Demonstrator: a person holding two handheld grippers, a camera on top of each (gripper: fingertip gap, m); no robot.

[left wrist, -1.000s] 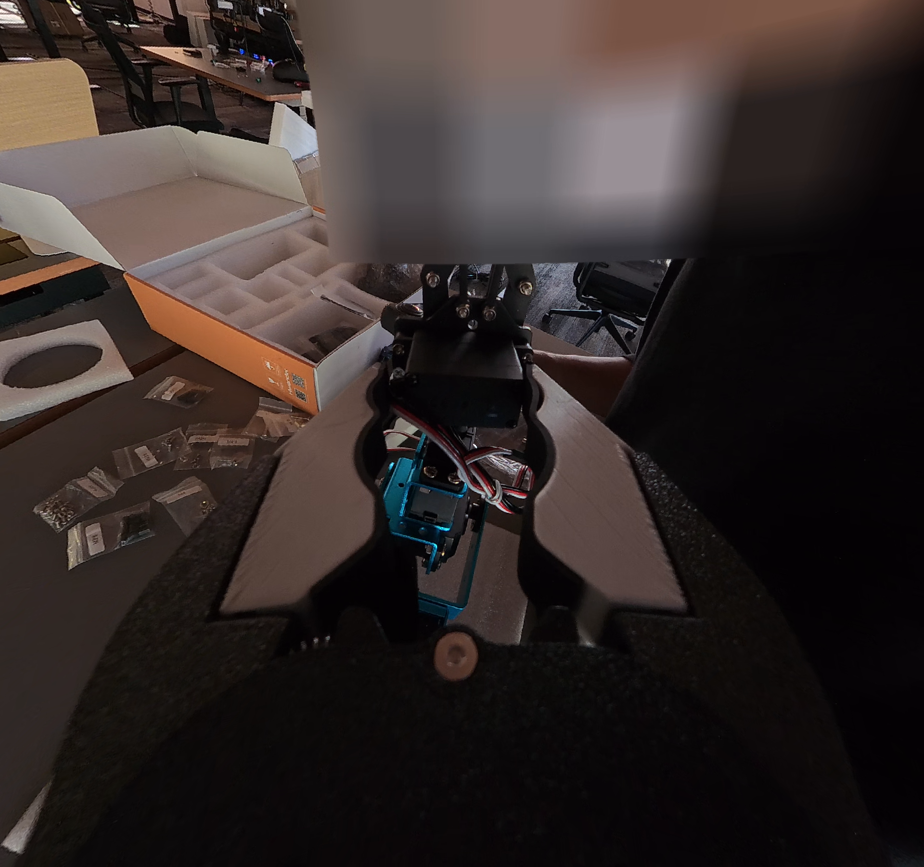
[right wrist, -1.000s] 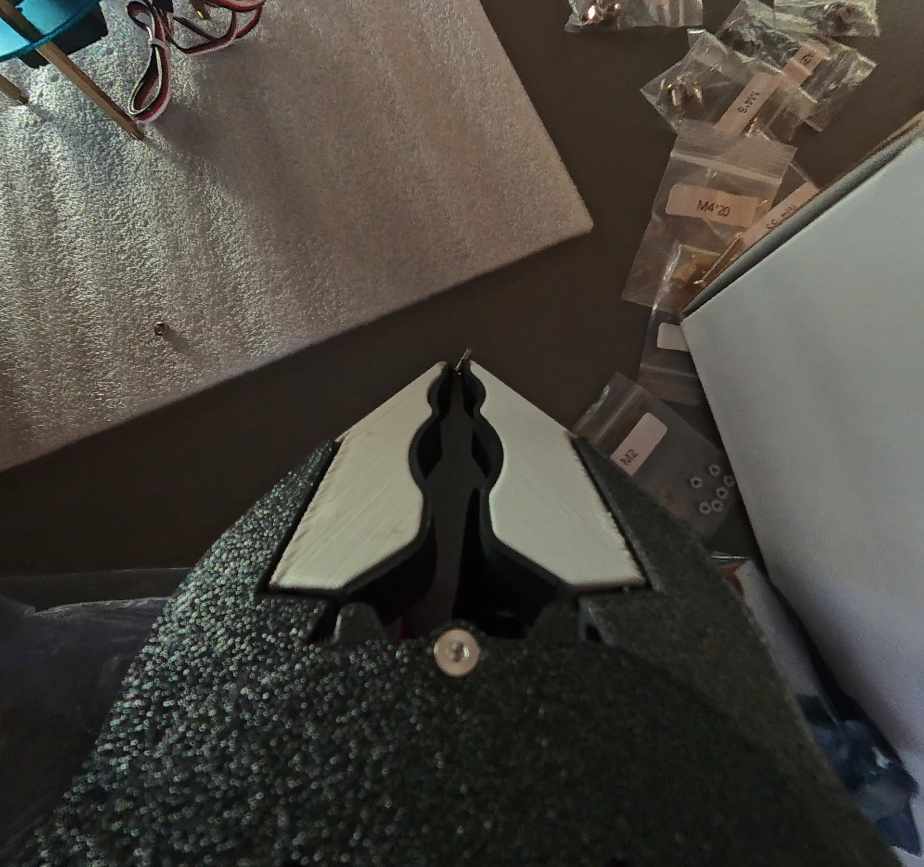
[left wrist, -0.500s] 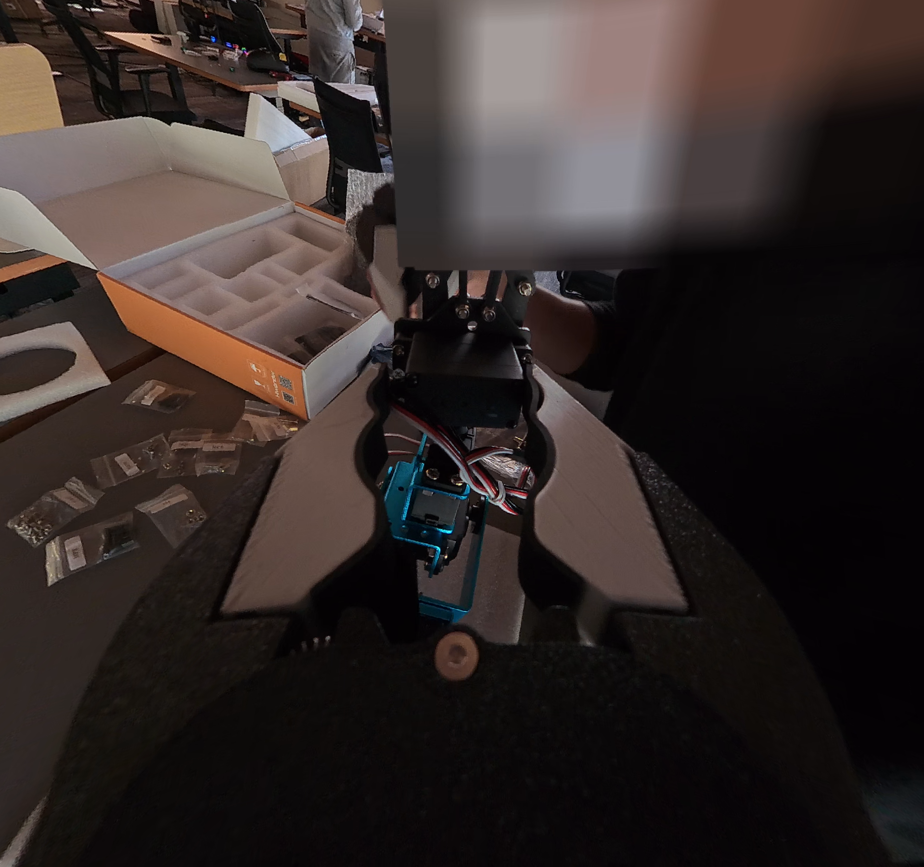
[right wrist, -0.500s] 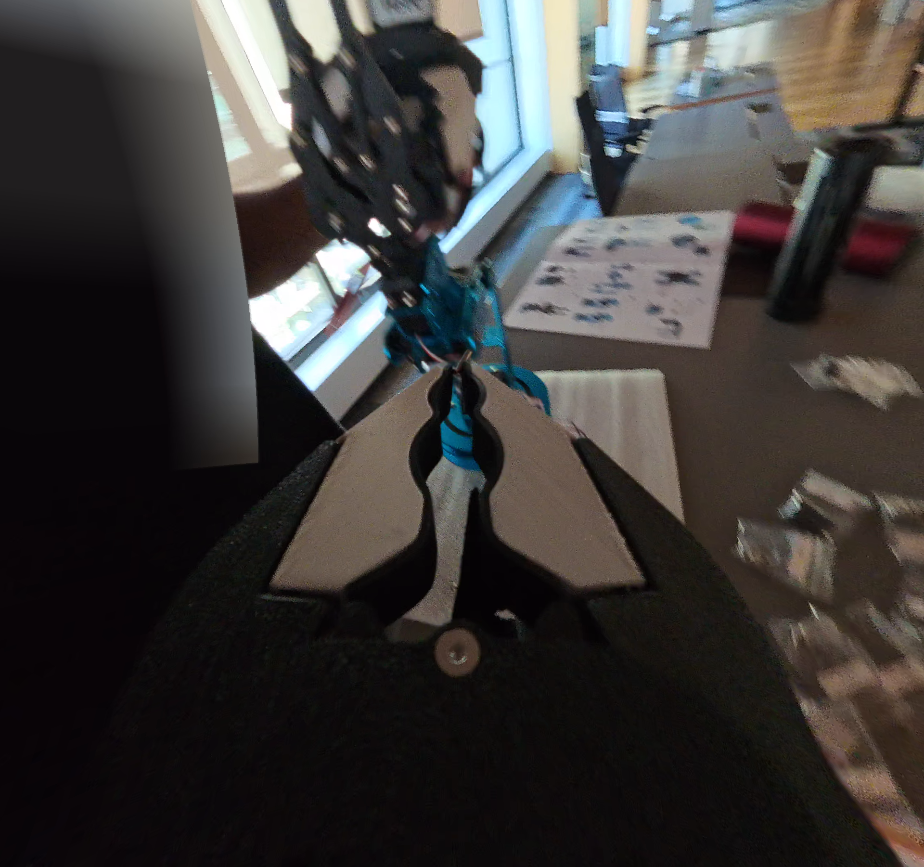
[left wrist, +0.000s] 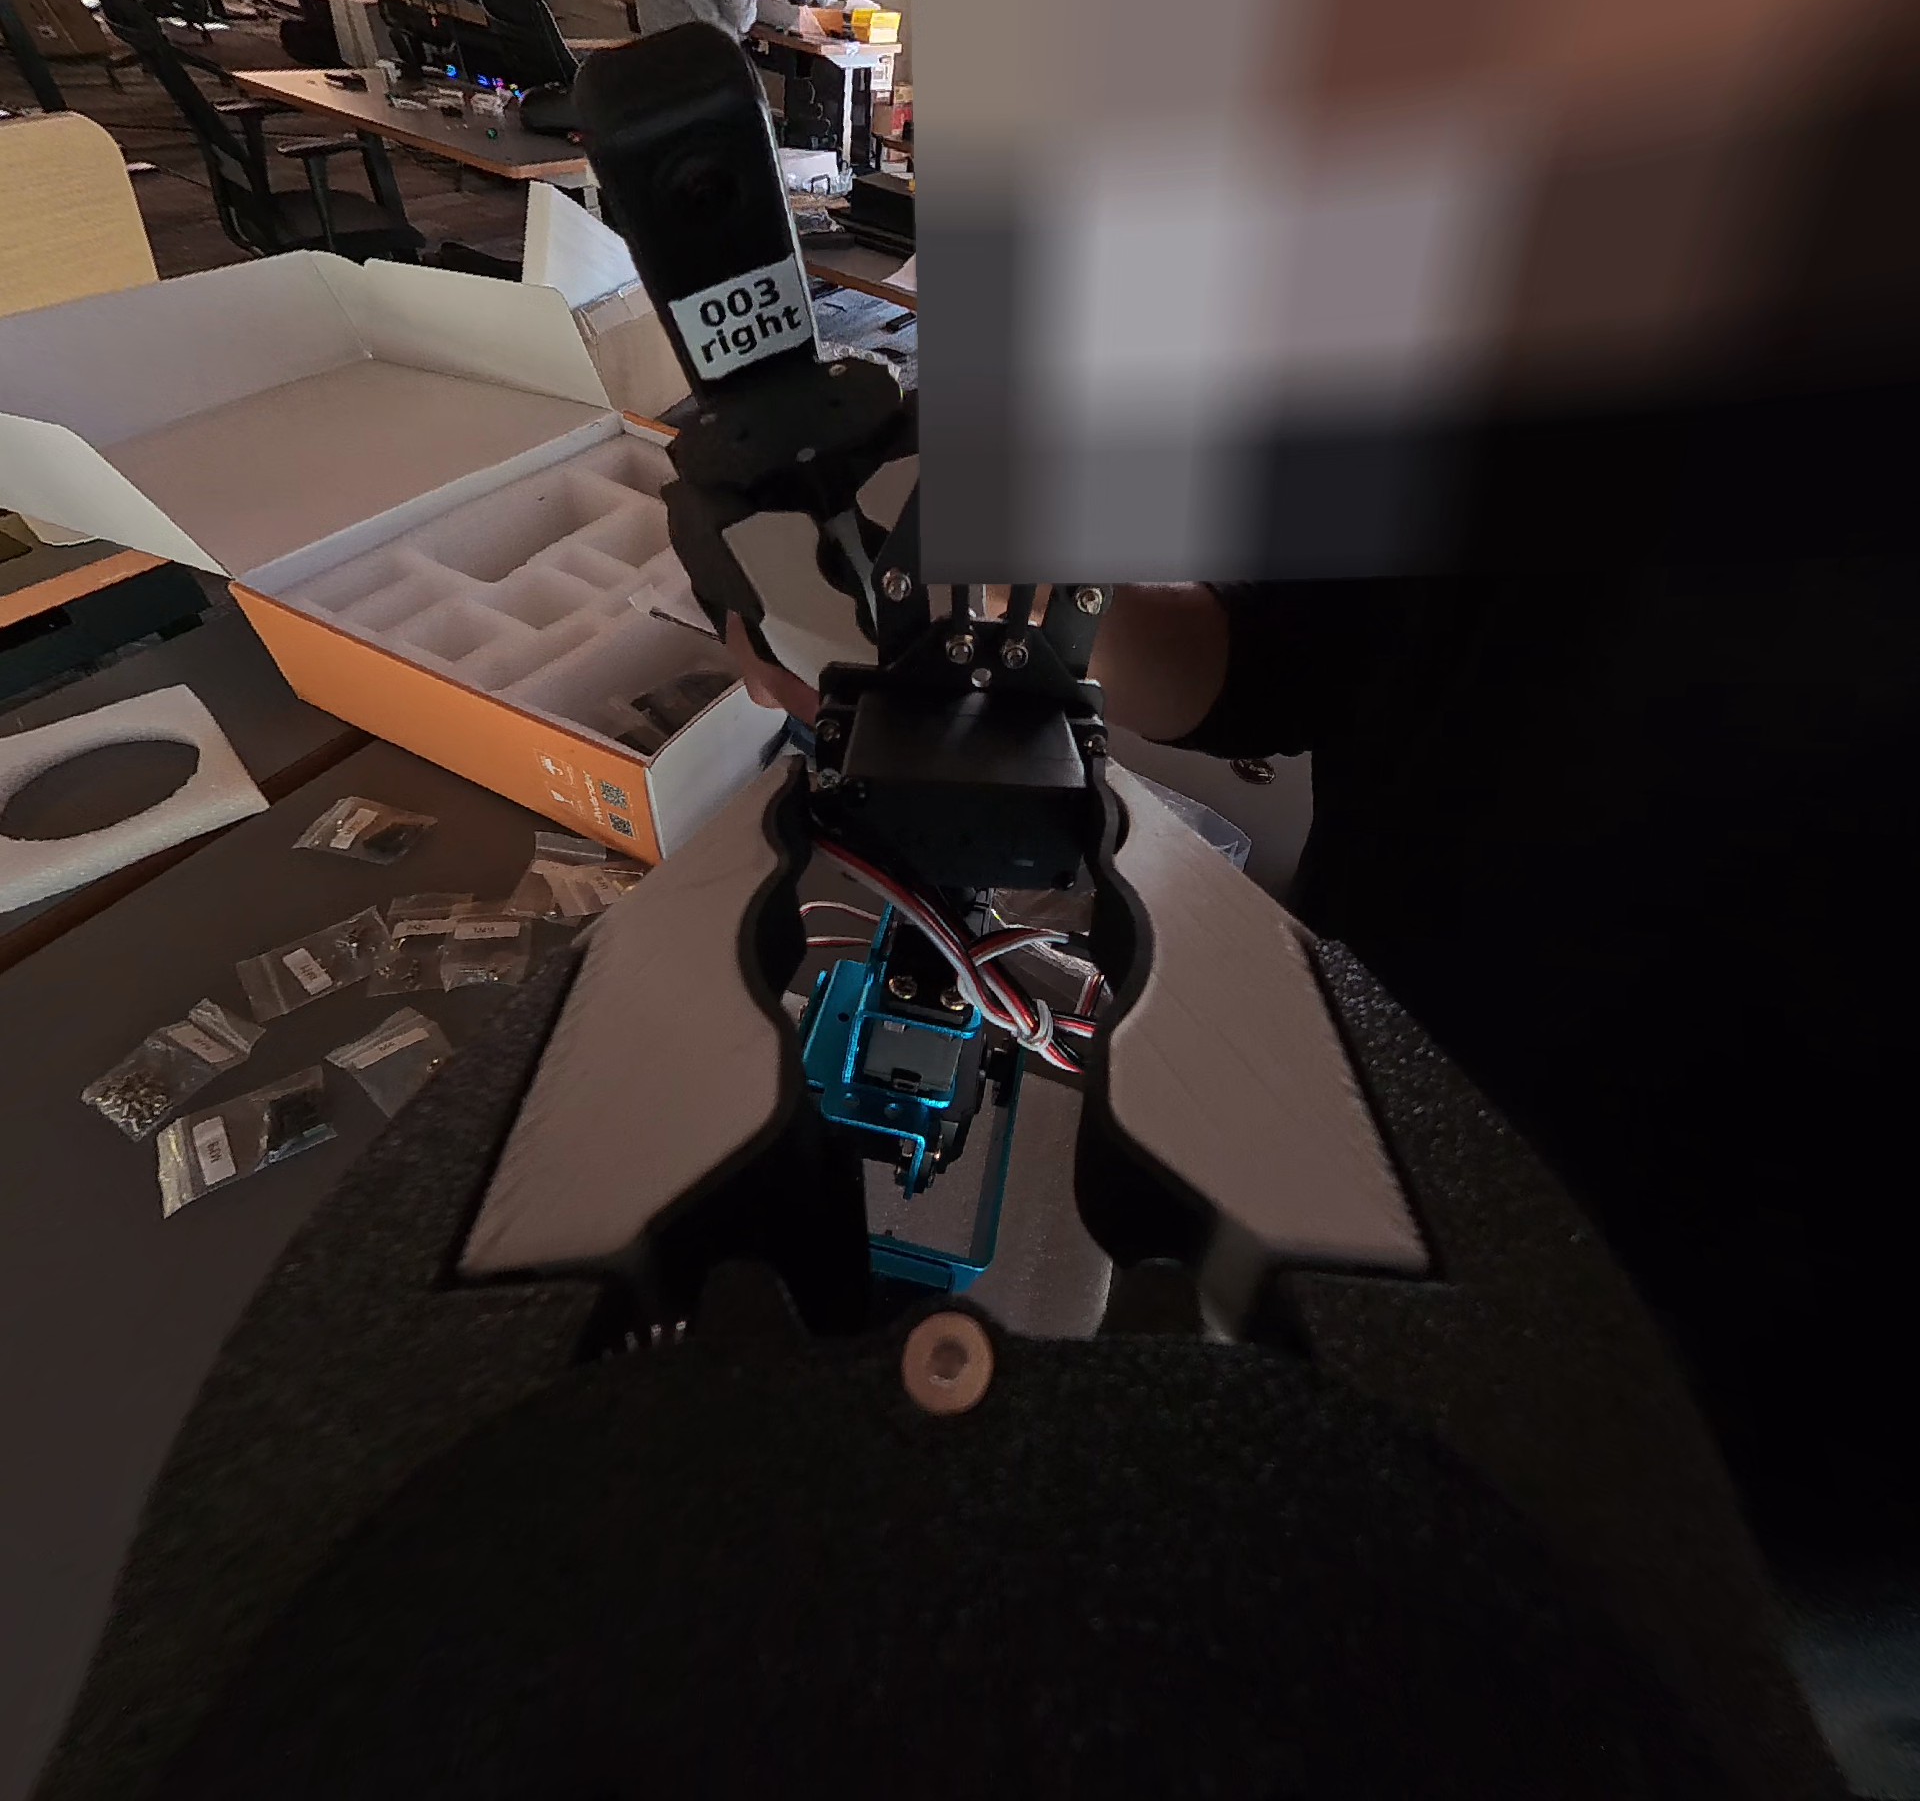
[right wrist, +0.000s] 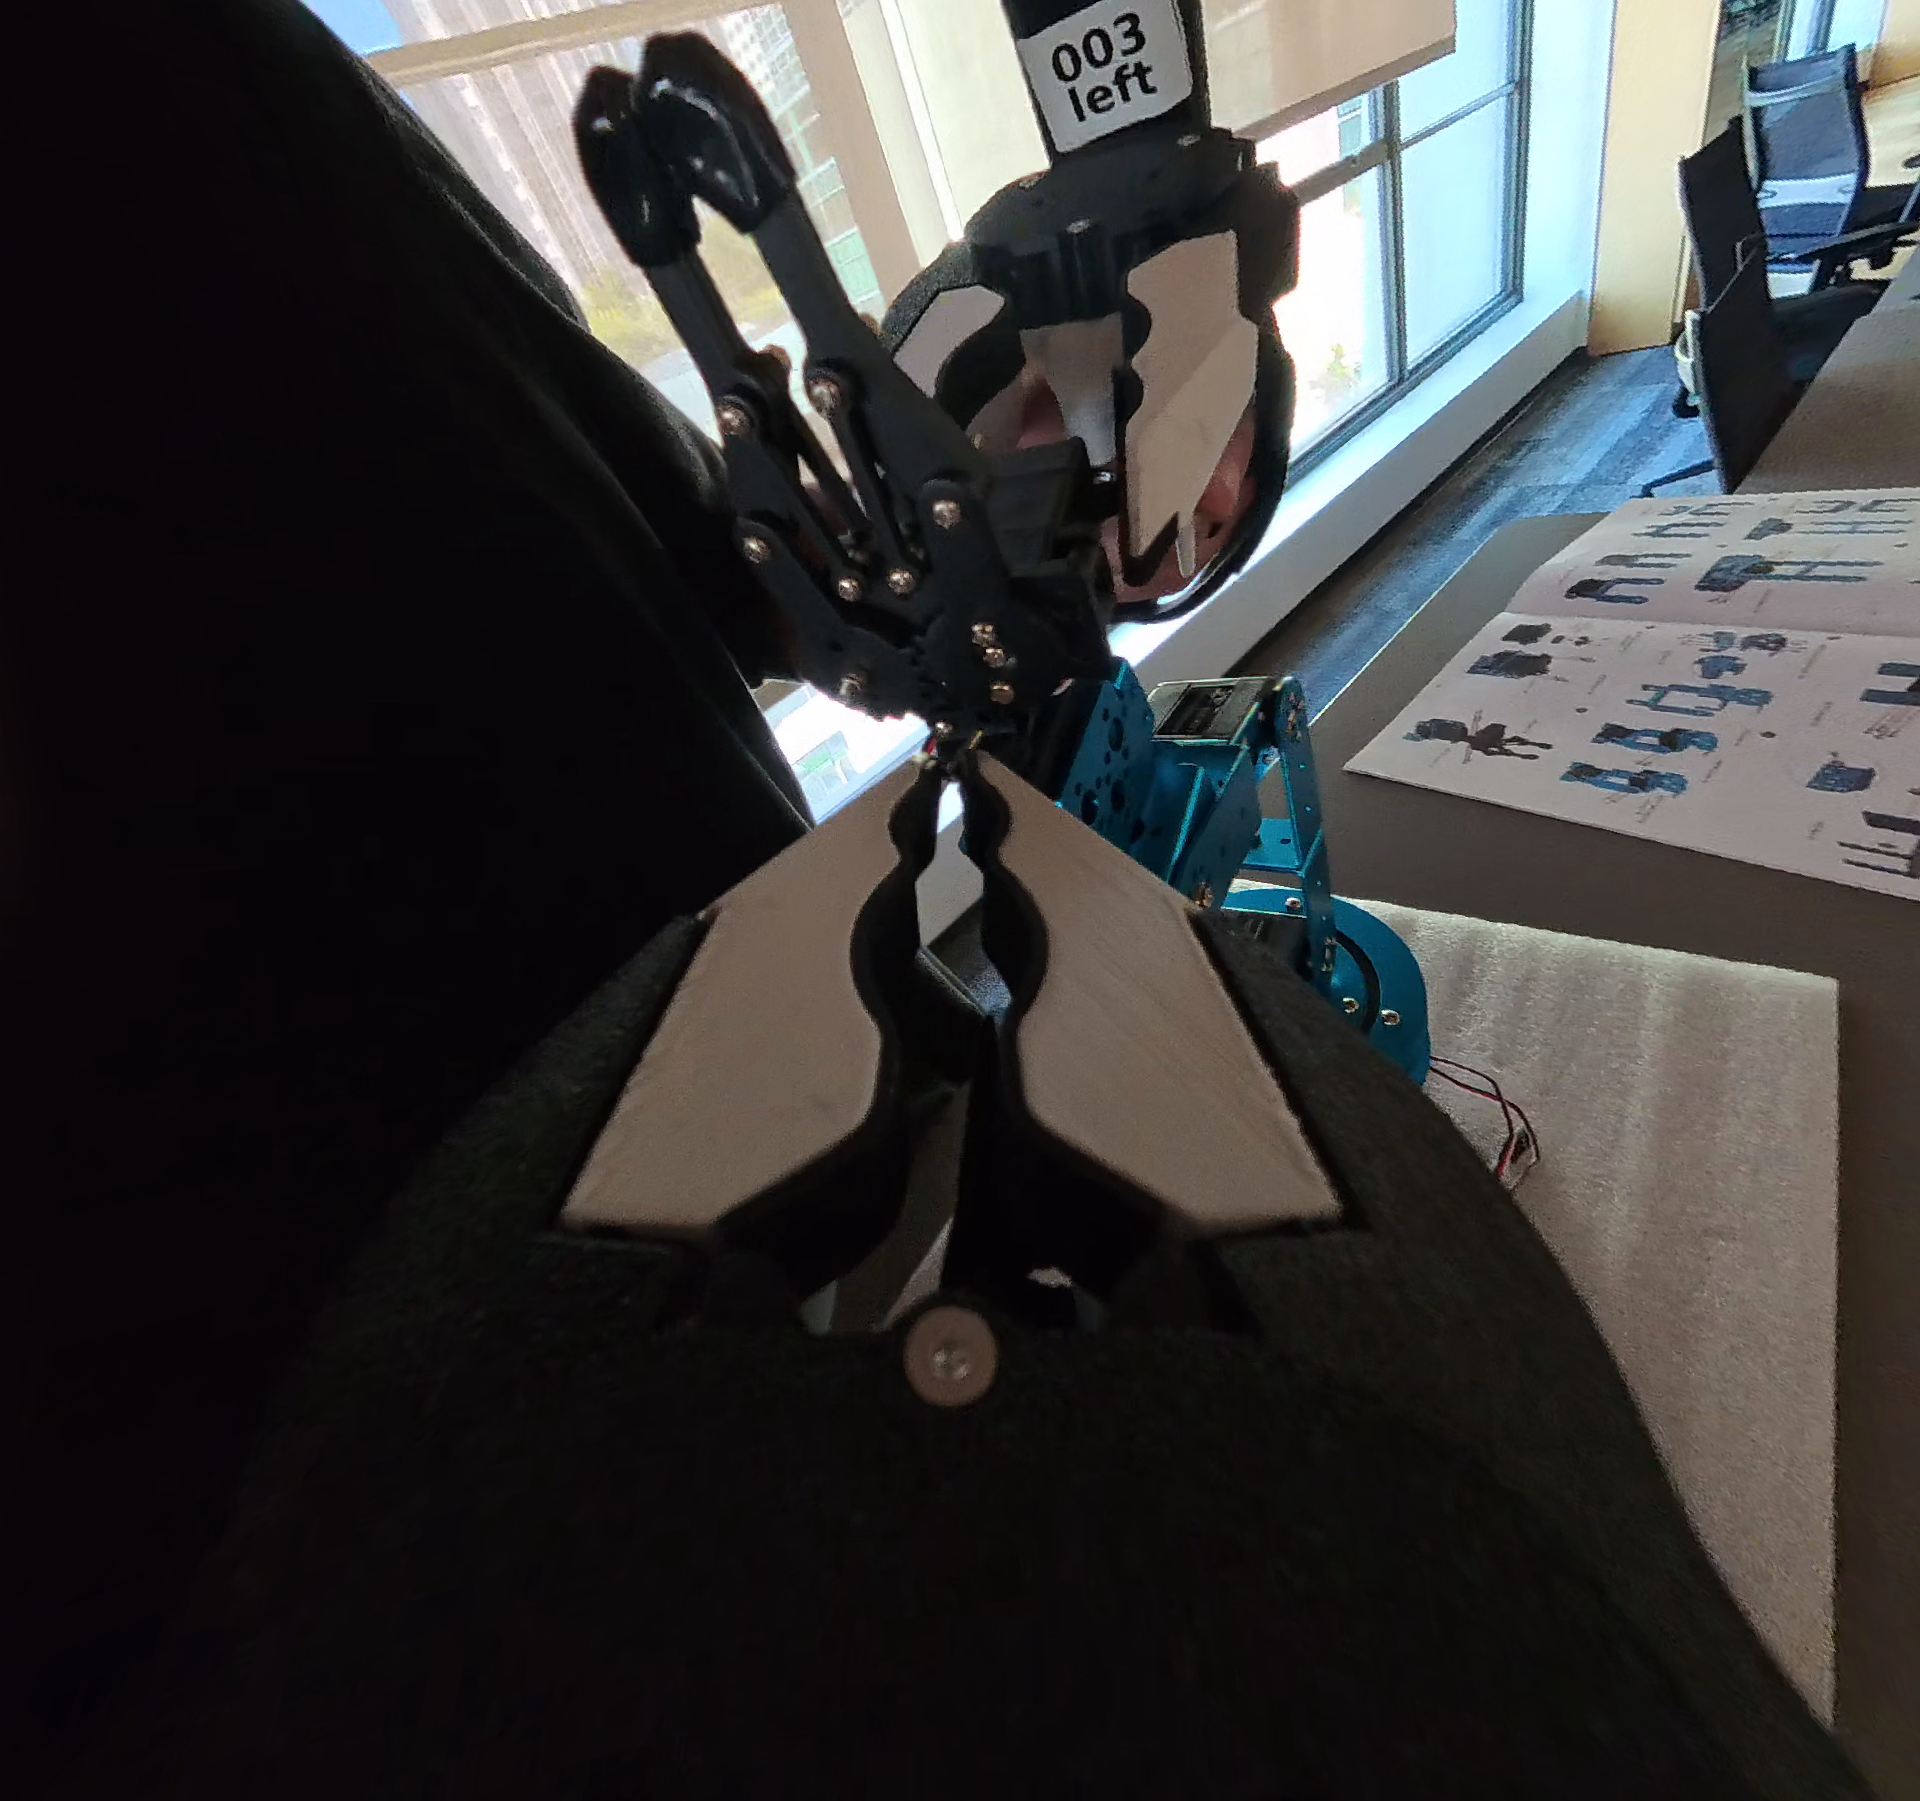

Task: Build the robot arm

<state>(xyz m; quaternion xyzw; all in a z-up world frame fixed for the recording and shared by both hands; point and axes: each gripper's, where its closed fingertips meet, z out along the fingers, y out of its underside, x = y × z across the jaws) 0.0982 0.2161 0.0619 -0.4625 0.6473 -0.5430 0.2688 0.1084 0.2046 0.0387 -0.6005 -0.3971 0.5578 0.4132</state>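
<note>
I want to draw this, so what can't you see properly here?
Left wrist view: a mosaic patch hides the claw above the servo in the left tool.
Left wrist view: parts in the bags are too small.
Right wrist view: the bit in the right tool is too small and dark.
Right wrist view: the edge cuts off the sheet.
</note>
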